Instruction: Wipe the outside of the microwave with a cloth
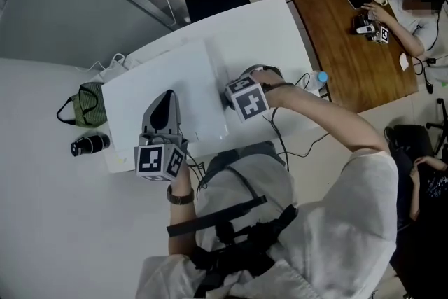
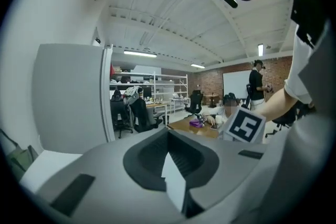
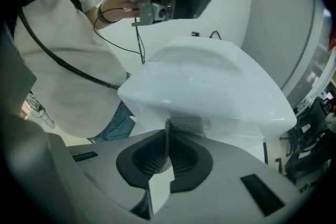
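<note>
The white microwave [image 1: 164, 84] stands on a white table [image 1: 266, 31], seen from above. My right gripper [image 1: 229, 100] is at its right side, shut on a grey cloth [image 3: 184, 124]. In the right gripper view the cloth is pressed against the microwave's white wall [image 3: 210, 81]. My left gripper [image 1: 165, 100] lies over the microwave's front top edge. Its jaws look closed with nothing between them, and in the left gripper view it [image 2: 169, 155] points out into the room.
A green bag [image 1: 87, 105] and a black cylinder [image 1: 89, 144] lie on the white surface left of the microwave. Cables [image 1: 294, 129] and a blue-capped bottle [image 1: 320, 78] sit by the table's right edge. A person is seated at a wooden table [image 1: 343, 17] at the back right.
</note>
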Available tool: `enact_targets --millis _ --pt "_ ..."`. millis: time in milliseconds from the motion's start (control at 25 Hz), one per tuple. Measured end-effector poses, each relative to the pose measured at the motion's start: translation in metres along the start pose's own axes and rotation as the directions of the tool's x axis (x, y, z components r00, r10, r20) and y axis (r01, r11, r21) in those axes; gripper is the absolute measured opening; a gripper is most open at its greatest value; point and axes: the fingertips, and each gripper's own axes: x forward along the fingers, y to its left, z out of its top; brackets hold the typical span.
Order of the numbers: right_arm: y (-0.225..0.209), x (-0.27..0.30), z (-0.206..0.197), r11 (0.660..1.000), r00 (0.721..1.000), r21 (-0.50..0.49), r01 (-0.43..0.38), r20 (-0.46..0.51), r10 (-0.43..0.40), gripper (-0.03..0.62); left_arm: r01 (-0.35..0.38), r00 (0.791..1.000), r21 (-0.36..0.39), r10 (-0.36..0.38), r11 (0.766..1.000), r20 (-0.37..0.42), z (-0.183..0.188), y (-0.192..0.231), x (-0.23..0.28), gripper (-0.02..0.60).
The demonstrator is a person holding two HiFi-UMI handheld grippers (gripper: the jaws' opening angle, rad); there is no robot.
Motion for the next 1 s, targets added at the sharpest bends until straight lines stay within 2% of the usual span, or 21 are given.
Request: enact_targets --millis 80,200,280,400,440,480,560,640,680,760,880,1000 --pt "0.023 0.005 0.004 0.999 0.999 -0.009 -0.05 0.009 0.05 0.021 -0.008 0.999 0.074 0.011 0.997 -0.04 -0.002 -0.005 0.005 0.028" --pt "0.066 0.016 0.006 0.984 0.984 -0.021 -0.18 0.018 0.18 0.021 -0.033 0.996 0.177 0.047 0.984 -0.073 -0.002 -0.01 0.009 0.028" --pt "0.096 0.024 0.007 0.957 0.957 -0.045 -0.286 0.043 0.288 0.021 -0.037 0.996 0.19 0.053 0.981 -0.078 -0.003 -0.013 0.011 0.028" --pt "0.134 0.026 0.004 0.889 0.889 -0.134 -0.438 0.081 0.451 0.021 -0.037 0.994 0.194 0.056 0.98 -0.09 -0.01 -0.014 0.015 0.028" --pt "0.139 0.025 -0.001 0.874 0.877 -0.157 -0.46 0.072 0.475 0.021 -0.037 0.994 0.192 0.056 0.981 -0.097 -0.012 -0.015 0.017 0.028" --pt "0.136 0.023 -0.005 0.874 0.879 -0.163 -0.457 0.065 0.472 0.021 -0.036 0.993 0.188 0.056 0.982 -0.105 -0.014 -0.016 0.018 0.028" --pt "0.103 0.025 -0.012 0.923 0.924 -0.124 -0.365 0.075 0.376 0.021 -0.029 0.991 0.179 0.052 0.983 -0.124 -0.019 -0.018 0.02 0.028" --pt "0.053 0.024 -0.017 0.973 0.969 -0.053 -0.224 0.093 0.228 0.021 -0.009 0.99 0.155 0.03 0.988 -0.139 -0.024 -0.021 0.021 0.028" --pt "0.028 0.021 -0.02 0.987 0.983 -0.018 -0.161 0.09 0.162 0.021 0.006 0.989 0.137 0.014 0.991 -0.145 -0.026 -0.022 0.021 0.026" --pt "-0.016 0.015 -0.029 0.997 0.994 0.038 -0.071 0.083 0.068 0.021 0.027 0.988 0.119 -0.008 0.993 -0.155 -0.028 -0.024 0.024 0.026" --pt "-0.062 0.004 -0.043 0.993 0.994 0.12 -0.02 0.105 0.008 0.021 0.04 0.984 0.118 -0.019 0.992 -0.176 -0.031 -0.026 0.027 0.025" --pt "-0.112 -0.004 -0.052 0.982 0.99 0.177 0.068 0.109 -0.088 0.021 0.02 0.984 0.104 -0.001 0.994 -0.178 -0.03 -0.016 0.026 0.026"
